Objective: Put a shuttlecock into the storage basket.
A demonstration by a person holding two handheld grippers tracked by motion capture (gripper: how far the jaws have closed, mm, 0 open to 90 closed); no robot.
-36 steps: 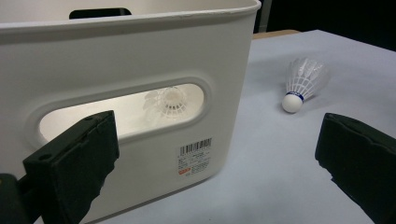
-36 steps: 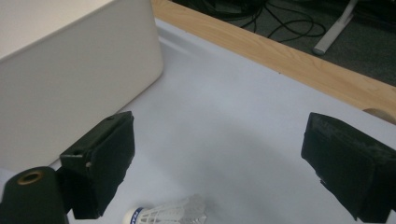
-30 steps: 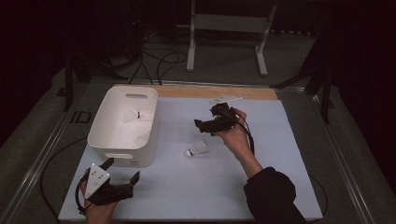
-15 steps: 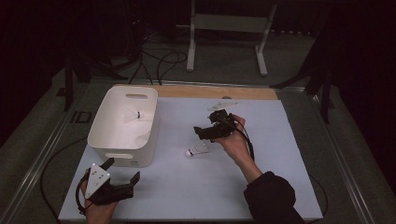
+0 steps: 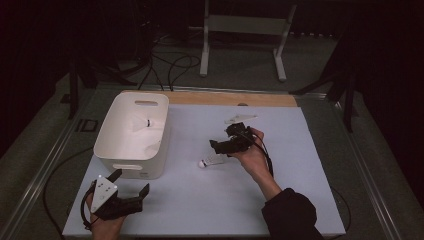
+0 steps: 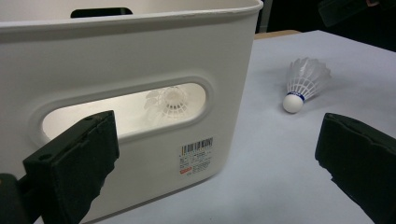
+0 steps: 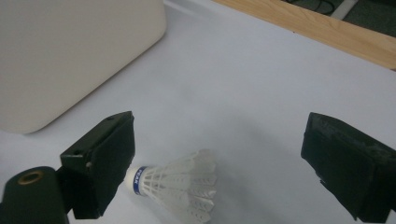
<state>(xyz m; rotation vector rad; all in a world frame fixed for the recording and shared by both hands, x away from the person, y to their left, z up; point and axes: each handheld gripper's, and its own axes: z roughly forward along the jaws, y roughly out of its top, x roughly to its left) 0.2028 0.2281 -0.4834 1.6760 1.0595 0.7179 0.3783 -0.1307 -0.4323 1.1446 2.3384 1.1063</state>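
Right gripper (image 5: 223, 148): jaws wide open, holding nothing, straddling shuttlecock (image 7: 175, 189) lying on table (image 5: 300, 200).
Left gripper (image 5: 131, 189): open, empty, near bin (image 5: 150, 165).
Done: 1 stored shuttlecock (image 5: 142, 123) in bin.
Remaining: grasp, transfer.

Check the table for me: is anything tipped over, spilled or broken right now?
Nothing stands out. One shuttlecock lies on its side on the mat beside the white bin, between the open jaws of the right hand-held gripper. Another shuttlecock sits inside the bin. Its feathers look intact.
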